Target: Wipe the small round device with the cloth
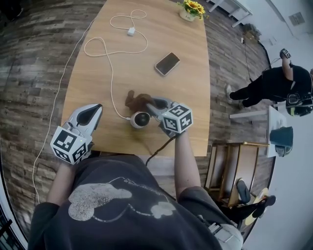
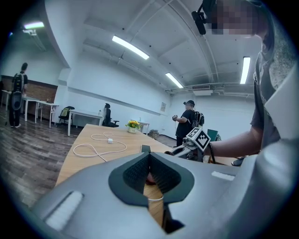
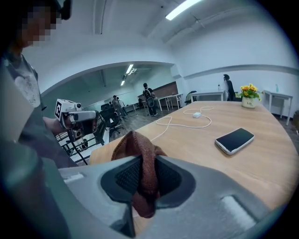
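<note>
The small round device point(image 1: 141, 119), white-rimmed with a dark top, sits near the front edge of the wooden table point(image 1: 195, 73). A white cable point(image 1: 111, 83) runs from it. My right gripper point(image 1: 150, 105) is shut on the brown cloth point(image 1: 135, 100), which hangs just beyond the device. In the right gripper view the cloth point(image 3: 136, 145) bunches between the pads of the right gripper point(image 3: 145, 162). My left gripper point(image 1: 95, 109) is held left of the device, apart from it. Its jaws meet at the tips of the left gripper point(image 2: 150, 156), nothing held.
A phone point(image 1: 167, 63) lies face up at mid-table, right of the looped white cable and its charger point(image 1: 131, 31). A flower pot point(image 1: 190, 10) stands at the far end. A chair point(image 1: 230, 168) and a standing person point(image 1: 274, 84) are right of the table.
</note>
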A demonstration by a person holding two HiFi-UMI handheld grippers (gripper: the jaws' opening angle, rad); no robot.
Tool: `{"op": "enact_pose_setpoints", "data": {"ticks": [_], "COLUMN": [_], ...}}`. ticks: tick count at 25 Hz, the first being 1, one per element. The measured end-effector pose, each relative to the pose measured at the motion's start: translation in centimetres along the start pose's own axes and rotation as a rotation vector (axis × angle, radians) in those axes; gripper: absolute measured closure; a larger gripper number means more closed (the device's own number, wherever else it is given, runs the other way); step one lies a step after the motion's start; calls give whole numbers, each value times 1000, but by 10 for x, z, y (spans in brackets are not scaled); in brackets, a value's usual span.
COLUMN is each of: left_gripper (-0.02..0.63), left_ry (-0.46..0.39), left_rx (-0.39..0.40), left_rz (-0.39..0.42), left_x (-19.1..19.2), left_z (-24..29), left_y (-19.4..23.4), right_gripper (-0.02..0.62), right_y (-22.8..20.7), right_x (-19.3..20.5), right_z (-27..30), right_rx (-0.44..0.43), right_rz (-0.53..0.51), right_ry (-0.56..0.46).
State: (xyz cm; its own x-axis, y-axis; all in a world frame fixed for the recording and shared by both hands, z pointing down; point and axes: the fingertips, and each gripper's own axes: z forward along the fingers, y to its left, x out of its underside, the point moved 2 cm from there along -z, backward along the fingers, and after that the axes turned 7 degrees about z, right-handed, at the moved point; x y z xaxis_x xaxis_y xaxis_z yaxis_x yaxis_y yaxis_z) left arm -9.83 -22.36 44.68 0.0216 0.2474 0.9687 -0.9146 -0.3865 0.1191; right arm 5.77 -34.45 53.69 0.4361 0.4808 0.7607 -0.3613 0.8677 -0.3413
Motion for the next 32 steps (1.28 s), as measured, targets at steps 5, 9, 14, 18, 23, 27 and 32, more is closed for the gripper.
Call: {"op": "enact_pose_setpoints", "data": {"ticks": [5,9,14,18,23,27,32], "left_gripper": [588,588,588,588,588,588,588], "left_ry": [6,11,13,3,-9,-16,-23], "left_rx": [-20,-27,-10,7,42,88,134], "left_rz": [-2,-7,-6,2,2,1,-2], "left_x": [2,5,5,1,0,1,3], "left_z": [-6,-10,-11,-14,-13,-13,-18], "left_y": [3,5,3,3,1,-8,-13], "right_gripper": [540,540,540,540,540,540,540], "right_y": [-17,-26,-36,-8,65,121,133], "right_x": [21,33,35,-21,-79,-74,-13], "right_z": [16,19,6,-38,-68,-61,-32], "right_rx": [42,66,173,220,182,93,137], "right_rz": [-13,67,86,88,-73,-148,-42], "right_ry": [102,94,40,-222,-373,-351,-231]}}
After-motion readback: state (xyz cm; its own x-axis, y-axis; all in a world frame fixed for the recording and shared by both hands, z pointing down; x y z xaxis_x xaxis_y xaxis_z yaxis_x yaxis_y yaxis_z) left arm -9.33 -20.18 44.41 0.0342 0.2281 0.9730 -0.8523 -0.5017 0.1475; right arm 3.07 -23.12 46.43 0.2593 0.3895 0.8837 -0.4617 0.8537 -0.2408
